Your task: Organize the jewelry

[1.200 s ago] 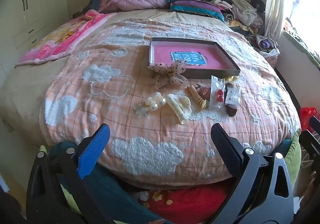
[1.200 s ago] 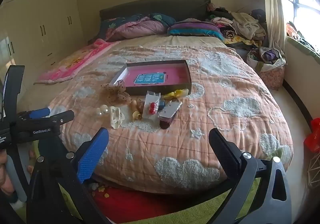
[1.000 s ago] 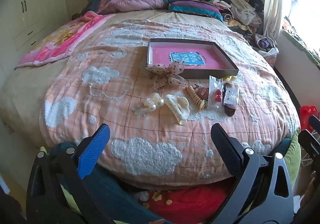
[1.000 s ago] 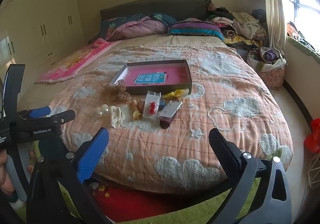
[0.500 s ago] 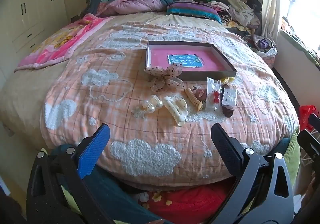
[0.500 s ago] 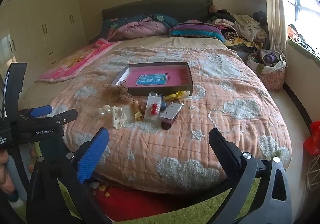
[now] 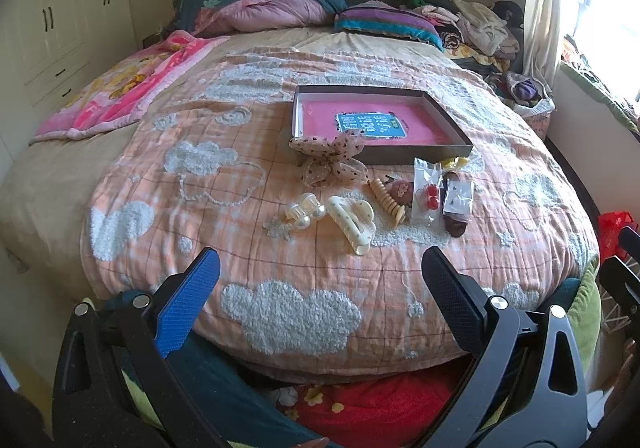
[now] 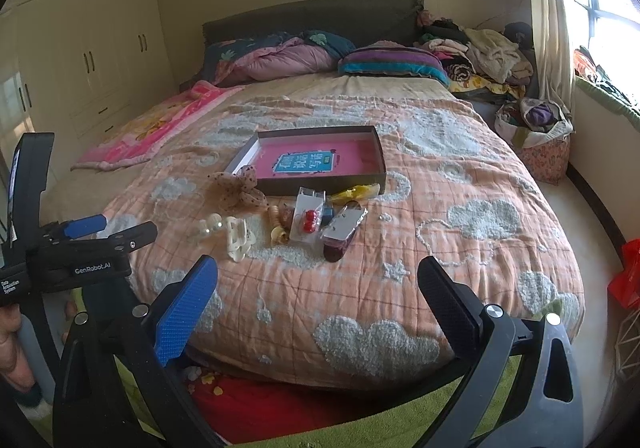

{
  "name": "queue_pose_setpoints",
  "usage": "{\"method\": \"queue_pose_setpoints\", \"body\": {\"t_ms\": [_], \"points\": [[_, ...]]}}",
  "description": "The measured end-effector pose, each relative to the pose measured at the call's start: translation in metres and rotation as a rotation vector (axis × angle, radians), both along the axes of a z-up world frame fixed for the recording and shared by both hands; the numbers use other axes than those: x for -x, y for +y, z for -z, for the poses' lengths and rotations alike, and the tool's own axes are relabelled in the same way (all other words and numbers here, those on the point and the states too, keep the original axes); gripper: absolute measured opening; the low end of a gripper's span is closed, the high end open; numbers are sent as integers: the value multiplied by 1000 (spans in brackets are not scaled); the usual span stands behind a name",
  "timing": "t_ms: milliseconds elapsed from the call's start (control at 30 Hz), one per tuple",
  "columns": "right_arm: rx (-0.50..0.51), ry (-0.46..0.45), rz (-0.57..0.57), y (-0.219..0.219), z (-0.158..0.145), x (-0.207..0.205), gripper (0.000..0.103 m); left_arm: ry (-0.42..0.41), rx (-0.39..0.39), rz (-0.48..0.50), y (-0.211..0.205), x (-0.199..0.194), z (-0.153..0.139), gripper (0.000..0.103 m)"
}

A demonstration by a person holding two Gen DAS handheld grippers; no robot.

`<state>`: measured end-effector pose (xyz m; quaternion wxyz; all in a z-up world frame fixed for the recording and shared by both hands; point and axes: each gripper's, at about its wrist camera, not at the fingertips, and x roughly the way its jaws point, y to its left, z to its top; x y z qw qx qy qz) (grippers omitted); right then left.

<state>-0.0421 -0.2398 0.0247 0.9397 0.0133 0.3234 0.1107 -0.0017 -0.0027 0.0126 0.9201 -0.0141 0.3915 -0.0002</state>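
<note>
bed (image 7: 168, 183) with a peach cloud quilt carries everything; the items sit toward its foot edge, near the middle.

shallow pink-lined box (image 7: 456, 147) lies flat just behind the pile, bare but for a blue card. likely stiff card and light; it should slide if nudged, so best left where it is and filled.

dotted mesh bow (image 7: 330, 163) touches the box's near wall: soft and crushable, best pinched at the centre knot.

cream claw clip (image 7: 354, 221), closest to the foot edge: hard, smooth plastic, probably slippery; grip across the spine.

pearl clip (image 7: 303, 211) just beside it: rounded beads, likely to roll out of a pinch.

clear packets (image 7: 426, 191) at the pile's right end: thin, slick film; take an edge.

left gripper (image 7: 320, 276) and right gripper (image 8: 318, 282) both spread wide, holding nothing, short of the bed.
</note>
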Motion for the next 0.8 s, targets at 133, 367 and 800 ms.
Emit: {"method": "queue_pose_setpoints", "body": {"t_ms": [133,367,800], "points": [[4,-2,1,0,-1,0,99,-7,-2,3,1,0,-2,94],[4,-2,-2,1,-1,-1,99,-18,-3,7,0,1,-3,94],[2,-3,-4,4,-3,-2,99,-22,15,13,-1,5,-5,94]]}}
